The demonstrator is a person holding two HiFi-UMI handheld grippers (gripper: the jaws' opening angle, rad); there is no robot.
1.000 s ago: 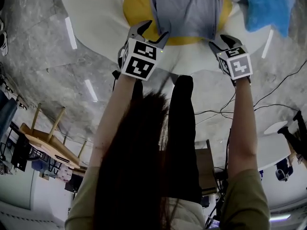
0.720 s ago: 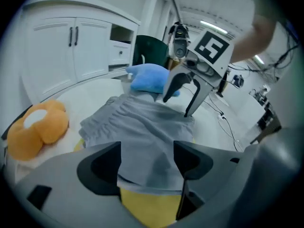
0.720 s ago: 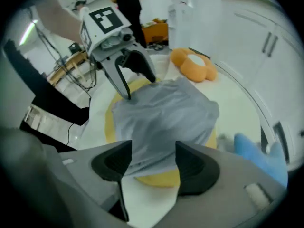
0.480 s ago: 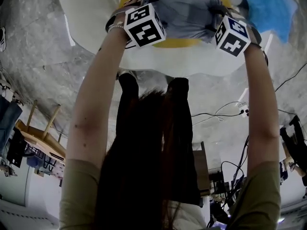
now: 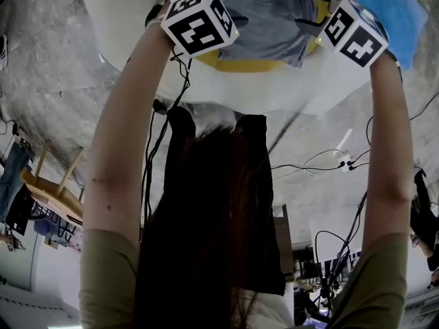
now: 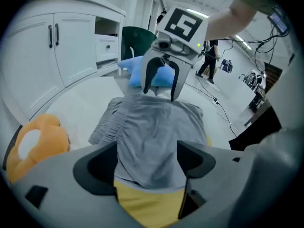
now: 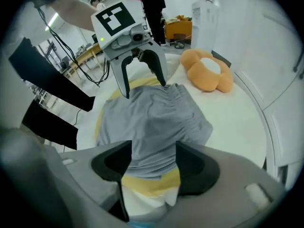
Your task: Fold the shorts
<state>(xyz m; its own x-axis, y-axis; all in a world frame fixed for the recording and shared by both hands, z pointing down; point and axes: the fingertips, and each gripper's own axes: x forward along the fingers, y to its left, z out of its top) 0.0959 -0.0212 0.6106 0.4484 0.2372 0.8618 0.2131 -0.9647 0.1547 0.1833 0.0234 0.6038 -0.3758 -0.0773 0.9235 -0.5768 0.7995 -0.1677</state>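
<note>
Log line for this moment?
left gripper: jaws just opened, shorts between, ungripped | right gripper: jaws just opened, shorts between, ungripped | shorts: on yellow mat

This looks like a large open lab or recording studio with a piece of home set built into it. White cabinets [image 6: 52, 46] with dark handles stand behind the round white desk [image 5: 130, 19], like a kitchen corner. Yet black cables [image 5: 309, 163] trail over the polished grey floor [image 5: 55, 81], wooden tables [image 5: 62, 201] stand further off, strip lights [image 6: 194, 13] line the ceiling, and people [image 6: 209, 61] stand about in the hall beyond.
</note>
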